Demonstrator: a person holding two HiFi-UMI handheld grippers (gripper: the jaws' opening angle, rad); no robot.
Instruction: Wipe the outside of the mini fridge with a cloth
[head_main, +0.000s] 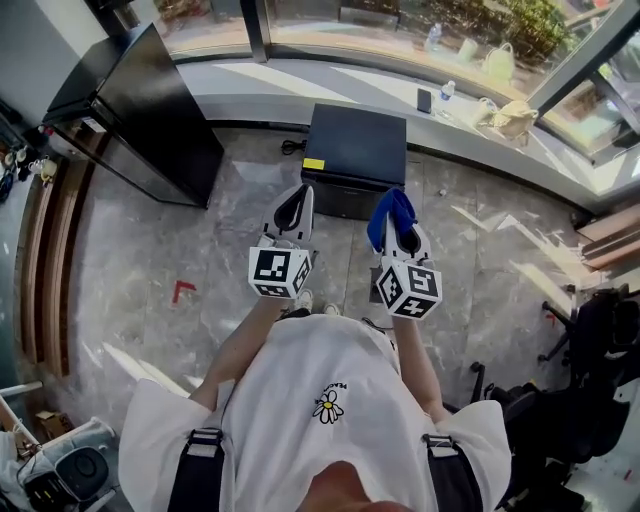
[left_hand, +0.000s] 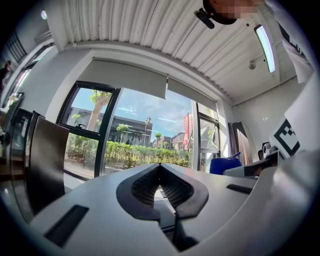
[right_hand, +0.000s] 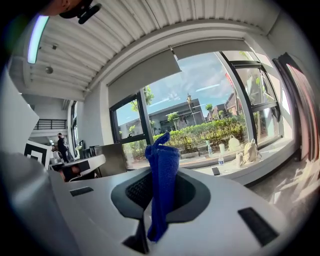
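A small black mini fridge (head_main: 357, 155) stands on the floor against the window ledge, a yellow label on its front left corner. Both grippers are held up just in front of it. My right gripper (head_main: 399, 222) is shut on a blue cloth (head_main: 389, 215), which sticks up between the jaws as a folded blue cloth (right_hand: 161, 185) in the right gripper view. My left gripper (head_main: 295, 208) is shut with nothing in it; in the left gripper view the left gripper (left_hand: 161, 167) points at the windows, its pads meeting at the tip. Neither touches the fridge.
A tall dark cabinet (head_main: 140, 105) stands at the back left. The white window ledge (head_main: 300, 80) carries a phone, bottles and bags (head_main: 510, 118). Black office chairs (head_main: 590, 370) crowd the right. A red mark (head_main: 182, 291) is on the marble floor.
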